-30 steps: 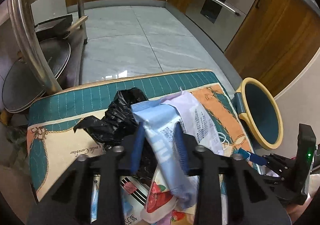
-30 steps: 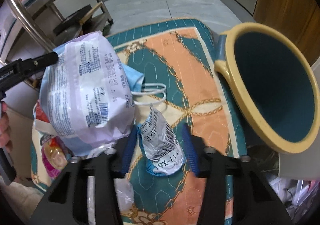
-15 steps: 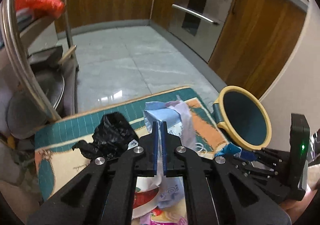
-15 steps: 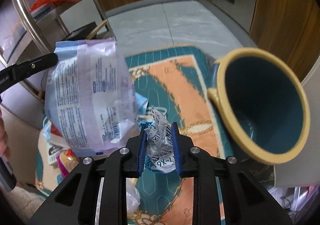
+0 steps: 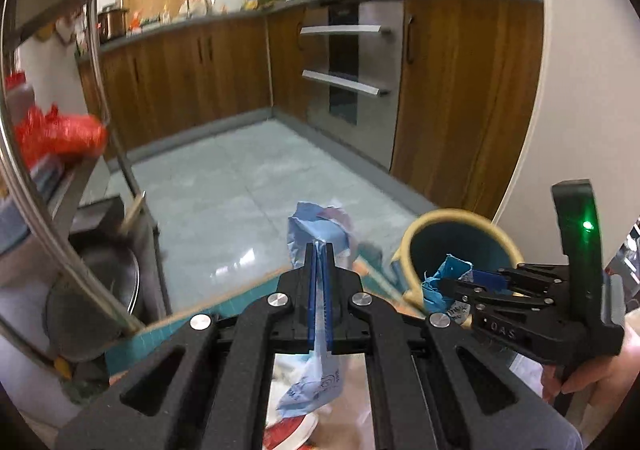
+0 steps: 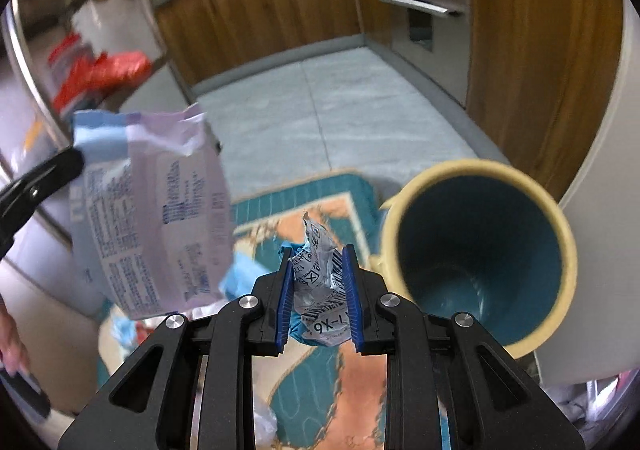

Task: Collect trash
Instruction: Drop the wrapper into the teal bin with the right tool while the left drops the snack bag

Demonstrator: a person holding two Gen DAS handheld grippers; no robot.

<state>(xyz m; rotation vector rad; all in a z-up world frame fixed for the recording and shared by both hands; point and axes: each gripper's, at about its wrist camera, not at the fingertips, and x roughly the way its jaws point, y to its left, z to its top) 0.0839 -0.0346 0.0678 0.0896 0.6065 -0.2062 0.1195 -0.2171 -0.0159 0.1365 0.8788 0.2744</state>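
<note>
Where clamped in the right gripper [image 6: 316, 290], crumpled label scrap [image 6: 320, 290] reads "X6". Left gripper [image 5: 319, 286] pinching purple-blue wrapper [image 6: 156, 218]; print unreadable. "DAS" legible only from left wrist.

Wooden cabinets [image 5: 192, 86] line the far wall beneath a grey counter [image 5: 240, 16]. Built-in oven [image 5: 346, 78] at right. Pale tiled floor [image 5: 256, 186]. Metal shelf rack [image 5: 52, 186] at left.
</note>
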